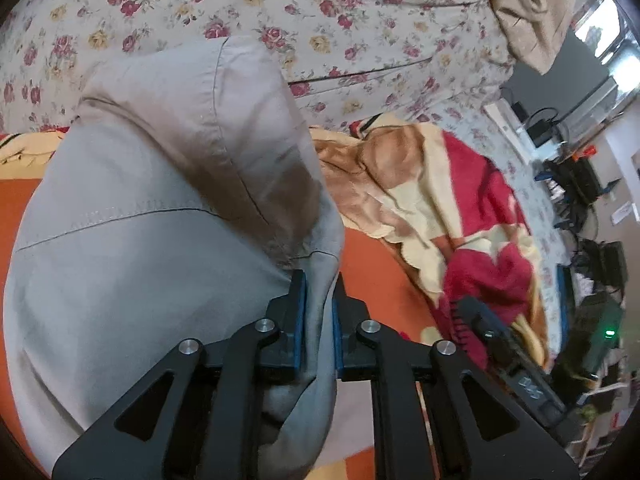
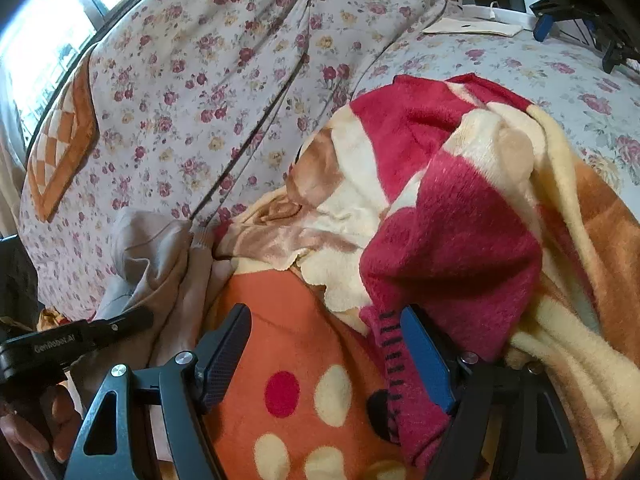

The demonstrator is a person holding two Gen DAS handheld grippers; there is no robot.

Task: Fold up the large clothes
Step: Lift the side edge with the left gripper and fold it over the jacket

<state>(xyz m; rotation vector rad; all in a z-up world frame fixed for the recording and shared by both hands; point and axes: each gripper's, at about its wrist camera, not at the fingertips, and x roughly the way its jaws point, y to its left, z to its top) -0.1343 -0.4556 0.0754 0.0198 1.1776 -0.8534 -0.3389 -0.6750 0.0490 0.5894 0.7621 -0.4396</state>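
My left tool (image 1: 320, 300) is pinched down on a gathered edge of the grey garment (image 1: 160, 208), the blue pads (image 1: 301, 320) nearly together with the cloth bunched between them. The rest of that garment billows out to the left in this view, a stitched seam running across it, lying over the orange blanket (image 1: 372, 272) on the bed. Behind it rises the floral bedding (image 1: 320, 12).

Here's my thinking: the grip sits on a thick roll of fabric, not one clean layer, so I'd carry it low and slowly, letting the body of the garment settle flat before I lay the fold. Pull too fast and the far side will likely drag and crease.

Moving right, the red and cream blanket (image 2: 448, 208) is heaped just beside my working patch, and that's the hazard. My right tool (image 2: 320, 356) hangs with its jaws wide, nothing between them except open view of the spotted orange blanket underneath; its right finger (image 2: 426, 356) is brushing up against the red blanket's stitched hem. From this side the grey garment (image 2: 168, 256) shows at the far left, with my left tool (image 2: 80, 336) over it.

I'd bring the right one across to pin or catch the garment's free edge, steering clear of that fluffy heap.
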